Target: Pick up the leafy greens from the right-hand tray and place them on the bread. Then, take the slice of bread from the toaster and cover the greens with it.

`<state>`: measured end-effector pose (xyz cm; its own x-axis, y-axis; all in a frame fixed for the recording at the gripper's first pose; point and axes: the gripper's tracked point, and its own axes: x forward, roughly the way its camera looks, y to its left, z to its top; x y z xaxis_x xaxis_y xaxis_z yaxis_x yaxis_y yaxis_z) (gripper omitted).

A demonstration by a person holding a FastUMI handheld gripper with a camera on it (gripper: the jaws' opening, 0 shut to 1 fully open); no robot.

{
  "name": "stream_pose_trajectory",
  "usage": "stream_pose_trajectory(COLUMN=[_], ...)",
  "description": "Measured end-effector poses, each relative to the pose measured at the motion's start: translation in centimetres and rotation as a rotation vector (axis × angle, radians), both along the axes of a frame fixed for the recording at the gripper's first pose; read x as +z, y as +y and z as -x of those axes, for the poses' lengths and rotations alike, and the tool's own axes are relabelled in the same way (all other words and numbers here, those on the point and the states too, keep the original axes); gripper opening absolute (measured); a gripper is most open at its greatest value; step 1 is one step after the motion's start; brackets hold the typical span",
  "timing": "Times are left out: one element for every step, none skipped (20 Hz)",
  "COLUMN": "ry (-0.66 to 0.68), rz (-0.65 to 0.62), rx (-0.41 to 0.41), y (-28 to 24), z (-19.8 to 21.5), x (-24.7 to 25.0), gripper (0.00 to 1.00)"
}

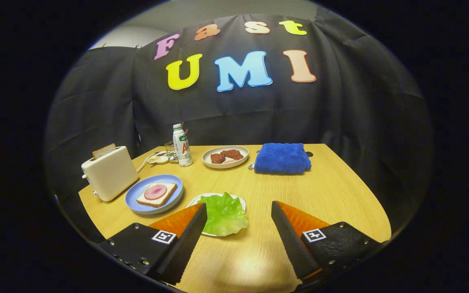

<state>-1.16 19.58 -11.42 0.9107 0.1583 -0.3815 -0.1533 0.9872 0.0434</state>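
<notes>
2 fingers spread, empty, leafy greens between them, toaster, bottle, blue towel beyond.

Pale green leafy greens on a white tray, a cream toaster, a light-blue plate under white bread (pink round slice on top), a bright blue towel, all on light wood-grain table.
</notes>
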Motion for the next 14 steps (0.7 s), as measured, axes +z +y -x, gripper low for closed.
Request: stream_pose_trajectory(ry=[0.013,0.019,0.023,0.028,0.039,0.048,0.056,0.066,0.081,0.093,0.108,0.121,0.130,0.139], rz=[0.016,0.036,0.055,0.069,0.082,0.091,0.092,0.094,0.099,0.103,0.106,0.112,0.121,0.130], rx=[0.003,0.009,0.007,0.010,0.013,0.010,0.005,0.000,-0.008,-0.011,-0.010,-0.004,-0.002,-0.001], y=[0.2,0.5,0.6,0.9,1.2,1.2,1.4,1.6,1.7,1.8,2.1,2.4,2.5,2.6], z=[0.0,-0.2,-0.4,-0.6,-0.7,-0.9,-1.1,-1.3,-1.5,-1.7,-1.8,-1.8,-1.9,-2.1], x=[-0.5,-1.0,-1.4,-1.9,-2.4,-3.0,-3.2,-3.6,-4.1,-4.5,-5.0,-5.5,-5.8,-6.1], gripper=[0.97,0.97,0.98,0.98,0.98,0.98,0.98,0.98,0.98,0.98,0.98,0.98,0.98,0.98])
